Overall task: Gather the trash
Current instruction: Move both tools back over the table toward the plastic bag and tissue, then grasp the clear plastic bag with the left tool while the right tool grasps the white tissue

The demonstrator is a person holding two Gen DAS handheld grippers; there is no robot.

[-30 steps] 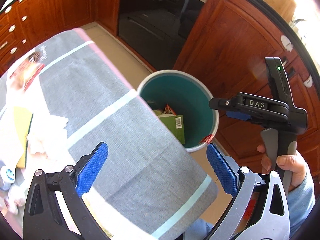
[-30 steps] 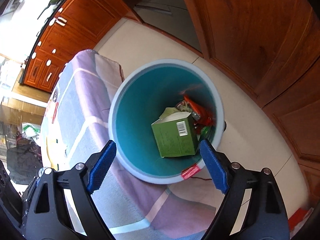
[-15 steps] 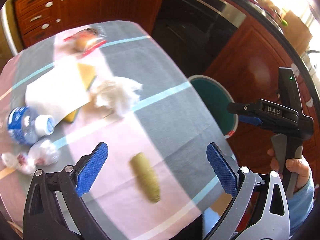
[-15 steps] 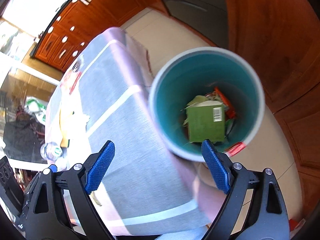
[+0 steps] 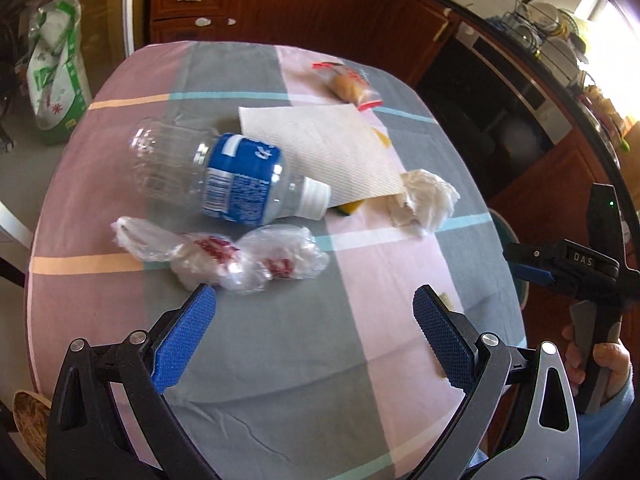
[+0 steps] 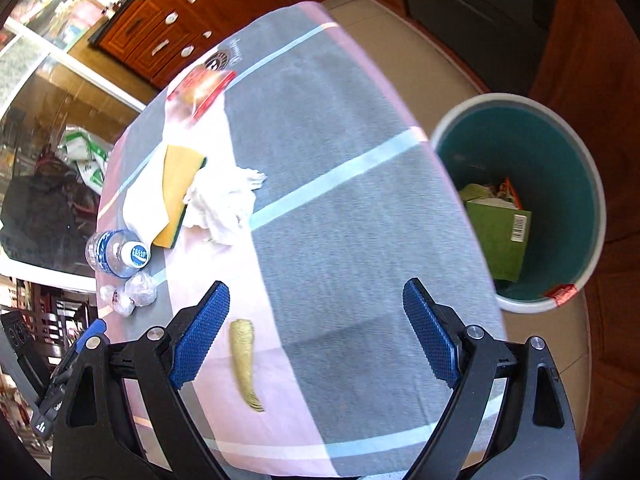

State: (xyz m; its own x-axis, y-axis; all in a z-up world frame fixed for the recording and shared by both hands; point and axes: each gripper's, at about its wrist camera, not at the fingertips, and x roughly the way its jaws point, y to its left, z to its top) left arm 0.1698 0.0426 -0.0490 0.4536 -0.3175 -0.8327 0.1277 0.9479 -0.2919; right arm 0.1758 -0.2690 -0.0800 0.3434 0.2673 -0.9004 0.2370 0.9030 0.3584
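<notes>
The left hand-held gripper [image 5: 314, 336] hovers over the surface [image 5: 280, 360] with its blue pads spread wide and nothing between them. In its view a clear bottle [image 5: 224, 178] with a blue label lies on its side at 11 o'clock, cap toward the right, touching a paper towel [image 5: 320, 148] that spreads toward 12 o'clock. Just below the bottle a crumpled plastic bag [image 5: 224, 258] lies at 10 o'clock, close to the left pad. A tissue wad [image 5: 428, 198] sits at 1 o'clock by the towel's corner, and a wrapped snack [image 5: 348, 82] lies at the far edge at 12 o'clock. The right hand-held gripper [image 6: 316, 330] is likewise released and empty, above the near part of the surface. In its view a yellow-green peel [image 6: 244, 360] lies at 7 o'clock just beside the left pad, a sponge [image 6: 176, 196] lies partly on the towel at 10 o'clock, touching the wad, and the bin [image 6: 576, 152] stands on the floor at 3 o'clock beside the surface, holding a green box [image 6: 500, 236] and other scraps.
</notes>
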